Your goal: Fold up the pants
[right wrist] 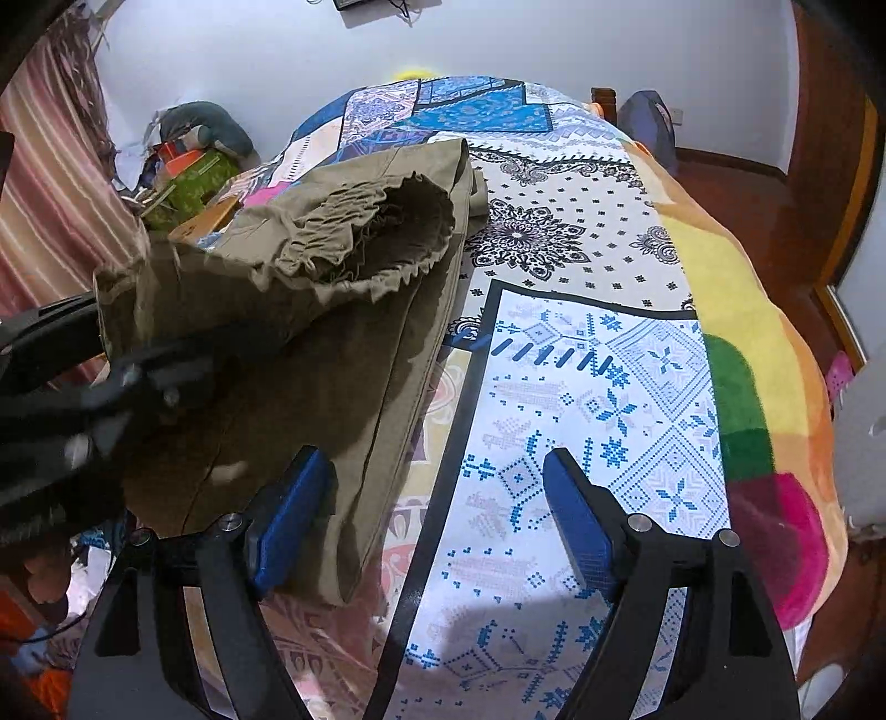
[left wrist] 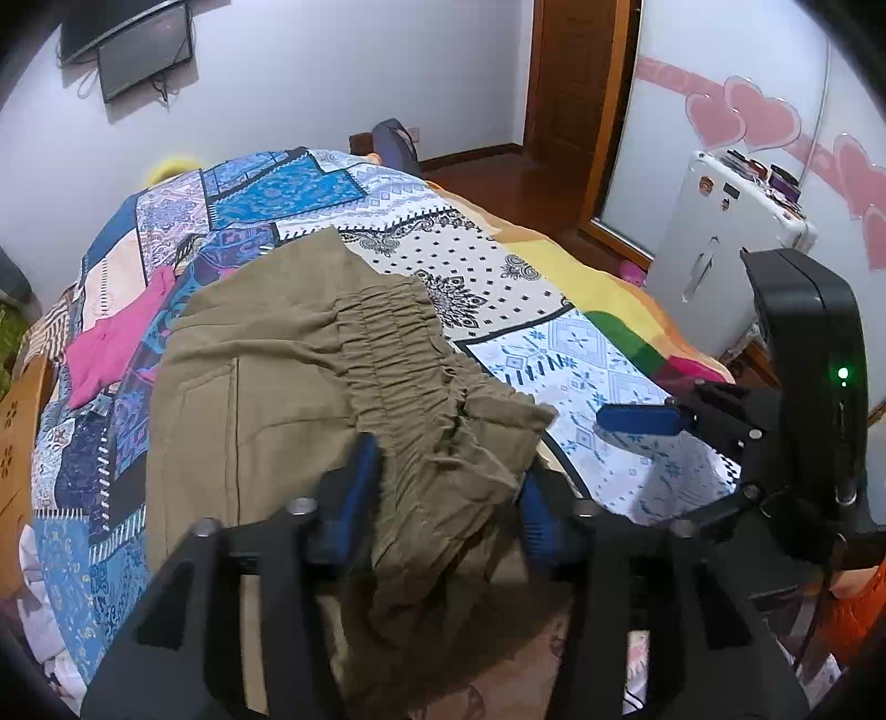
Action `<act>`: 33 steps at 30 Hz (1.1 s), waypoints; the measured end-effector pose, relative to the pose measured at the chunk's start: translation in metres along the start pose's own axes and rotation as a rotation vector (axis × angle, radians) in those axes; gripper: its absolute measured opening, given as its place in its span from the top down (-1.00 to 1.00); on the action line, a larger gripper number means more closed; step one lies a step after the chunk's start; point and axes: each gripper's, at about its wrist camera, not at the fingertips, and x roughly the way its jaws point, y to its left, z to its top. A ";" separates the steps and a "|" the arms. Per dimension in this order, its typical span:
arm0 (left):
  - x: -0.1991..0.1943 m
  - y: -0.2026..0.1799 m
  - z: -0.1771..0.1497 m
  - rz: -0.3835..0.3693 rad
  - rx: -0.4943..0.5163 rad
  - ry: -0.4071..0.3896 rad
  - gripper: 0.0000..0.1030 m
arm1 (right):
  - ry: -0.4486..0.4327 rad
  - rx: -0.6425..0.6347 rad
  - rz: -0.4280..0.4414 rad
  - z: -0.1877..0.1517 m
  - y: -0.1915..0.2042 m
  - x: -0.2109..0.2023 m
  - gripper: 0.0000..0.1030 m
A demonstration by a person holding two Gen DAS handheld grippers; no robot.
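Olive-green pants [left wrist: 277,399] lie folded on the patterned bedspread [left wrist: 526,288]. Their gathered elastic waistband [left wrist: 398,343] is lifted and bunched between the blue pads of my left gripper [left wrist: 448,493], which is shut on it. In the right wrist view the pants [right wrist: 332,343] lie at the left, with the waistband opening [right wrist: 410,221] raised and facing the camera. My right gripper [right wrist: 437,520] is open and empty just above the bedspread [right wrist: 581,387], its left pad [right wrist: 293,520] next to the pants' edge. It also shows in the left wrist view [left wrist: 642,418].
A pink garment [left wrist: 116,338] lies on the bed's far left. A white appliance [left wrist: 725,232] with small items on top stands beside the bed at the right. A monitor [left wrist: 144,50] hangs on the far wall. Clutter [right wrist: 188,166] is piled by the curtain.
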 end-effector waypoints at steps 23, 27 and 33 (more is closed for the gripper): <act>-0.014 0.076 -0.043 0.025 -0.124 0.053 -0.38 | -0.198 -0.041 0.039 0.037 0.025 -0.055 -0.51; -0.016 0.068 -0.051 0.051 -0.090 0.020 -0.39 | -0.185 -0.069 0.062 0.040 0.042 -0.041 -0.51; -0.029 0.084 -0.050 -0.014 -0.126 0.032 -0.41 | -0.089 -0.049 0.055 0.020 0.036 -0.008 -0.51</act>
